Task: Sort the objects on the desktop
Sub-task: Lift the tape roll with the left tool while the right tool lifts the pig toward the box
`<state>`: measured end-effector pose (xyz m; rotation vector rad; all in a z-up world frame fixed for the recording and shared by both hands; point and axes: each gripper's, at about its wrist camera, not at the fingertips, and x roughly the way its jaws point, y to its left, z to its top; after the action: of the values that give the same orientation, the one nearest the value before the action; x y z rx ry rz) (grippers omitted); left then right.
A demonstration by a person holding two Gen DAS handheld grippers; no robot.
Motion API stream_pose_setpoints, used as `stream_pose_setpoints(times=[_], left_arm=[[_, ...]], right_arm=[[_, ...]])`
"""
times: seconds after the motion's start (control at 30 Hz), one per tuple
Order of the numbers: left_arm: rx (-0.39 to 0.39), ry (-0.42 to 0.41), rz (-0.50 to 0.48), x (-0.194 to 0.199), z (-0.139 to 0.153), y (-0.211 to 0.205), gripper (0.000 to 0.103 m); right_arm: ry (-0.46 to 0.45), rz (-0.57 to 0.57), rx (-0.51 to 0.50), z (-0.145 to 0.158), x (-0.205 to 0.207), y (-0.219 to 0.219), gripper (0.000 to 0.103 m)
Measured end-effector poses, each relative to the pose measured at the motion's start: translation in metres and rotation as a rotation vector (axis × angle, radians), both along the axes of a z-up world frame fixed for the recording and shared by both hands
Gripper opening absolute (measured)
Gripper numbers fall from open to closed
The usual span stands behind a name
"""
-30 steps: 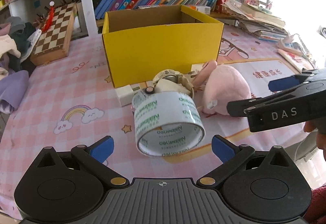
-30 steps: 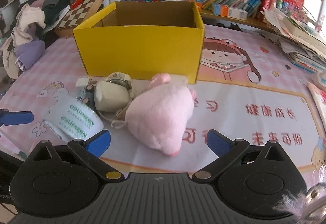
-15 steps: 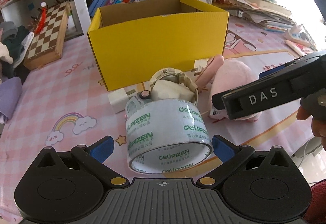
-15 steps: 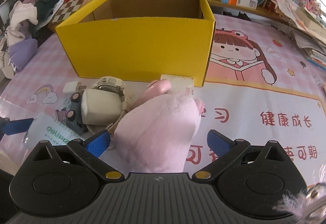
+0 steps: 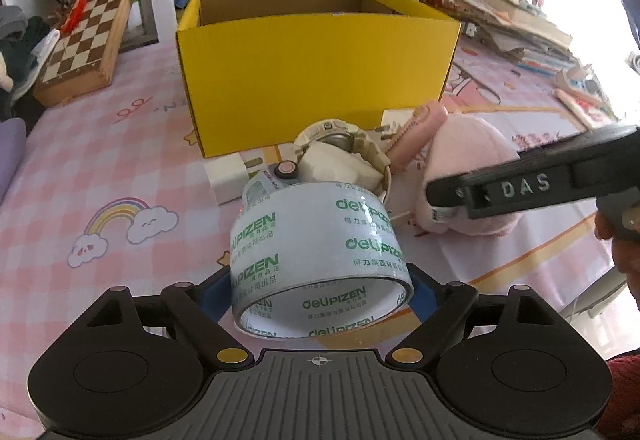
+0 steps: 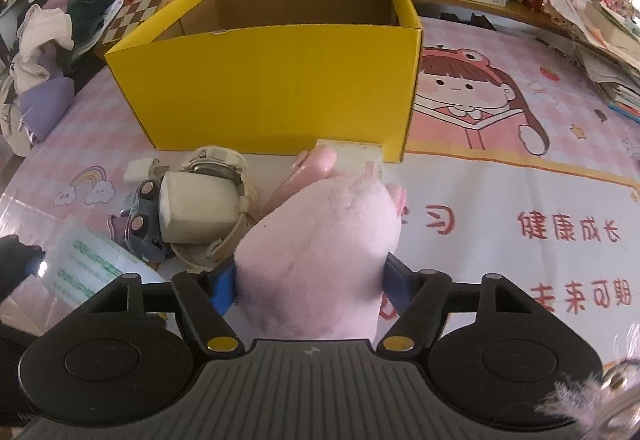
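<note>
Here, clear tape roll (image 5: 318, 256) with green lettering, fuzzy pink plush (image 6: 320, 260)

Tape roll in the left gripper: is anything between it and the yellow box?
Yes. The watch on its cushion, a toy car and a white charger lie on the table between the tape roll and the yellow box. The box's open top looks unobstructed, so lifting over them should probably work.

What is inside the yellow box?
Only bare brown cardboard walls show inside the yellow box. Its front wall hides the floor in both views, so anything lying low inside cannot be seen.
</note>
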<state>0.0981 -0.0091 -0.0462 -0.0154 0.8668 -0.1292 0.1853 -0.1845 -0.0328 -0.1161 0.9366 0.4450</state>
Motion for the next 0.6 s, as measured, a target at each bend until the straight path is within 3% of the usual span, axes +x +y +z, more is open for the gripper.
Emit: stream_pose_setpoints(times=[0.27, 0.6], left_arm=[[-0.056, -0.05, 0.0, -0.01, 0.017, 0.008, 0.088], [-0.09, -0.126, -0.015, -0.018, 0.04, 0.014, 0.088]], right_arm=[[-0.007, -0.091, -0.003, 0.012, -0.012, -0.021, 0.068], [-0.109, -0.106, -0.002, 0.038, -0.028, -0.025, 0.068]])
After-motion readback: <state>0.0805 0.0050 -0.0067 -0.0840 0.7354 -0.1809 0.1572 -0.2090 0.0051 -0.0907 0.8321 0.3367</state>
